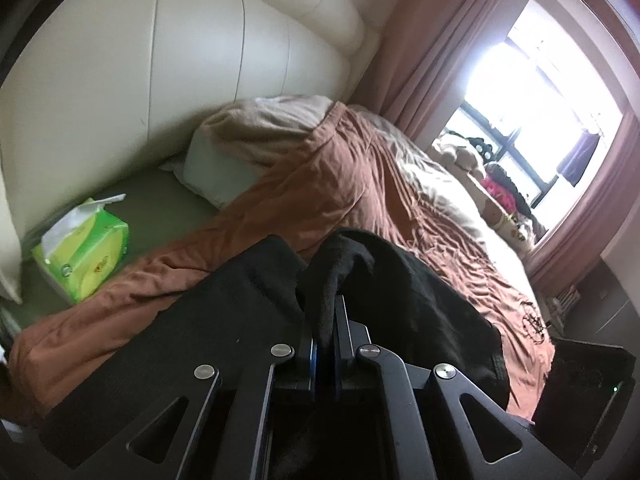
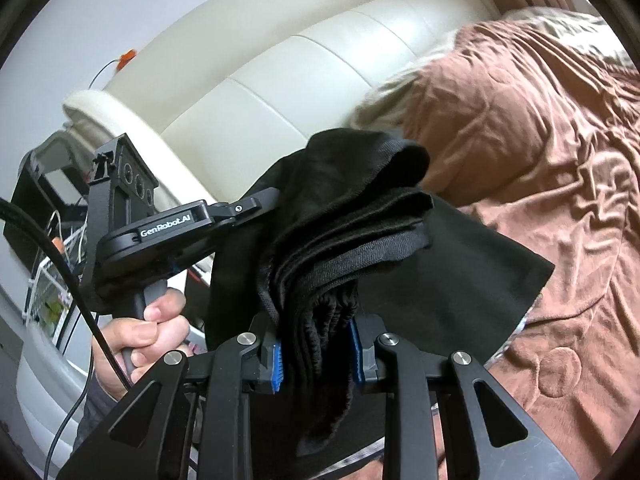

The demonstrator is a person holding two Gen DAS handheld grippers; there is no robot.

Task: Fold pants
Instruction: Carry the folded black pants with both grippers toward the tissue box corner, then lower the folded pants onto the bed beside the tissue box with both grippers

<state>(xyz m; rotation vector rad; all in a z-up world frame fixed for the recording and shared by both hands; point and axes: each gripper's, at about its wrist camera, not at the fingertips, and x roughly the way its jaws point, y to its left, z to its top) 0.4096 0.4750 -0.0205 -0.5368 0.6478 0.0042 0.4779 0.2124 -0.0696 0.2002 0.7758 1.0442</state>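
Note:
The black pants (image 1: 404, 280) hang in the air over the bed, bunched and draped over both grippers. My left gripper (image 1: 325, 332) is shut on a fold of the black fabric. My right gripper (image 2: 318, 354) is shut on several gathered layers of the pants (image 2: 344, 232), with the blue pads (image 2: 276, 366) pressing the bundle. The left gripper's body and the hand that holds it show at the left of the right wrist view (image 2: 160, 232), its fingers reaching into the pants.
A brown quilt (image 1: 348, 184) covers the bed, with a pale pillow (image 1: 216, 168) against the cream padded headboard (image 1: 180, 60). A green tissue pack (image 1: 86, 248) lies on the sheet at left. A bright window (image 1: 540, 92) with pink curtains is at right.

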